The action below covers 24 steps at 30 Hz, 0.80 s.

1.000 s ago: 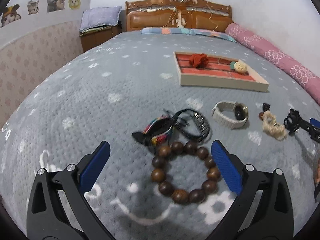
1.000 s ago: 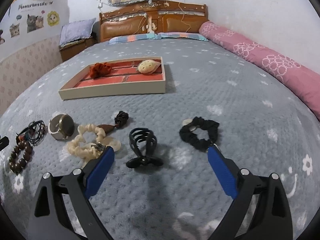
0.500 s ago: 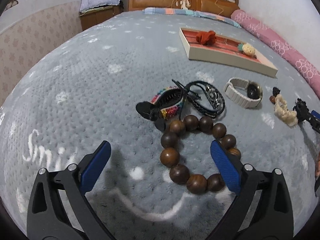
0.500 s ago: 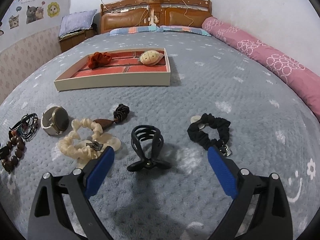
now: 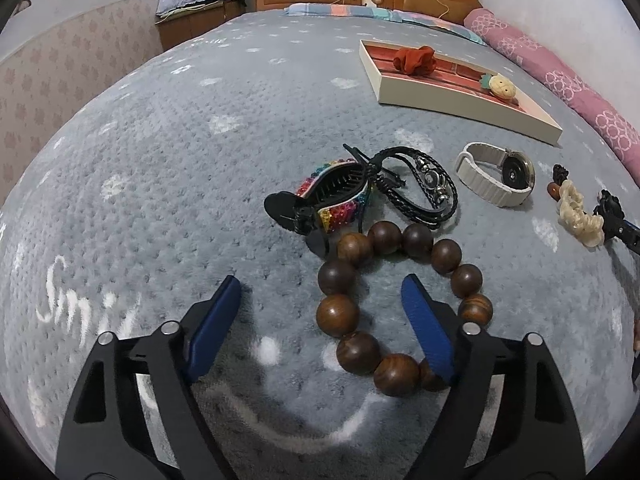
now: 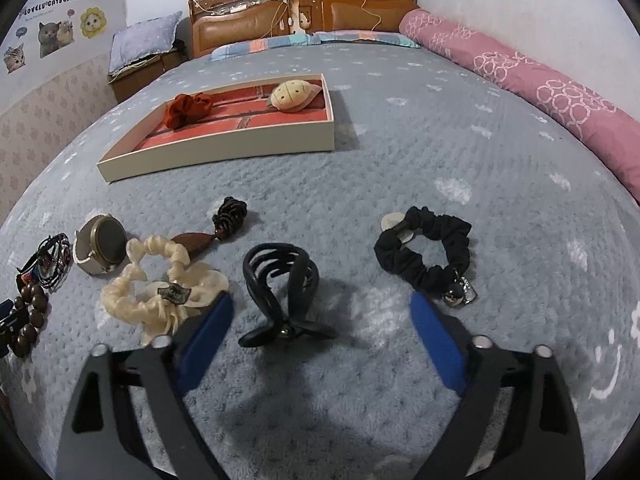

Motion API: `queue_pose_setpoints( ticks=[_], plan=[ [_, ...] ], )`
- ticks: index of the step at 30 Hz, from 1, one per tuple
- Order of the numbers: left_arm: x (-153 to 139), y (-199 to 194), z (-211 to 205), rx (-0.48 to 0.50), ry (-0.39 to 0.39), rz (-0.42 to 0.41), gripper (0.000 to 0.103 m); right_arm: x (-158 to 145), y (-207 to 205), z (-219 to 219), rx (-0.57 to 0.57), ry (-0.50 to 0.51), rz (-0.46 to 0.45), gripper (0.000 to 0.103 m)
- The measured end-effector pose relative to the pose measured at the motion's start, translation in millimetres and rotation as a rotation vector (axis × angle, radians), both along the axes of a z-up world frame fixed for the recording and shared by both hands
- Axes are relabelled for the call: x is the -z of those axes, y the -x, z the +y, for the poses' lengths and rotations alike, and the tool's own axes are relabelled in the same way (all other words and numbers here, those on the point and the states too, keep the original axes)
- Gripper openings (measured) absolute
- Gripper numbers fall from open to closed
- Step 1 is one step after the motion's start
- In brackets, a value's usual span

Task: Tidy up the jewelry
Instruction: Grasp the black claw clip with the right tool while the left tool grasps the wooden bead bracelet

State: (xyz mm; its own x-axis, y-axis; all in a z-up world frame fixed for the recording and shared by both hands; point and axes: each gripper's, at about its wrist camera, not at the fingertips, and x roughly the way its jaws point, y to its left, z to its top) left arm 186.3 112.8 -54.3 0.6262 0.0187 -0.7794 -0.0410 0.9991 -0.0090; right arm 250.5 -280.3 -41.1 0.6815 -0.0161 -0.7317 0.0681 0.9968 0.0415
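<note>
My left gripper (image 5: 320,300) is open low over the bed, its right finger inside the ring of a brown wooden bead bracelet (image 5: 338,314). A rainbow hair claw (image 5: 332,196), a black braided bracelet (image 5: 424,188) and a white watch (image 5: 496,178) lie beyond. My right gripper (image 6: 320,316) is open around a black hair claw (image 6: 280,280). A cream scrunchie (image 6: 160,284) lies left of it, a black scrunchie (image 6: 428,248) right. The tray (image 6: 224,148) holds a red scrunchie (image 6: 188,108) and a plush clip (image 6: 294,94).
A dark brown hair tie (image 6: 228,216) lies behind the cream scrunchie. A pink bolster (image 6: 520,80) runs along the right edge of the bed, with the wooden headboard (image 6: 304,8) and a nightstand (image 6: 136,76) at the far end.
My left gripper has dropped and moved forward onto the bead bracelet, its right finger now inside the ring. My right gripper has closed in on the black hair claw.
</note>
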Motion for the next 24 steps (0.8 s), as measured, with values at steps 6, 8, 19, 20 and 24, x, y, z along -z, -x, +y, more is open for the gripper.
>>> queue_pose_setpoints(
  ticks=[6, 8, 19, 20, 24],
  plan=[
    [0, -1, 2, -0.005, -0.002, 0.004, 0.073, 0, -1, -2, -0.002, -0.016, 0.007, 0.073],
    [0, 0, 2, -0.007, -0.007, 0.004, 0.07, -1, 0, -1, -0.01, -0.011, 0.001, 0.07],
    [-1, 1, 3, -0.012, -0.029, 0.009, 0.059, -2, 0, 6, -0.055, 0.005, 0.006, 0.051],
    [-1, 1, 3, -0.012, -0.028, 0.009, 0.059, -1, 0, 7, -0.059, 0.004, 0.006, 0.049],
    [-1, 2, 0, -0.001, -0.048, 0.007, 0.054, -2, 0, 8, -0.07, 0.008, 0.003, 0.045]
  ],
)
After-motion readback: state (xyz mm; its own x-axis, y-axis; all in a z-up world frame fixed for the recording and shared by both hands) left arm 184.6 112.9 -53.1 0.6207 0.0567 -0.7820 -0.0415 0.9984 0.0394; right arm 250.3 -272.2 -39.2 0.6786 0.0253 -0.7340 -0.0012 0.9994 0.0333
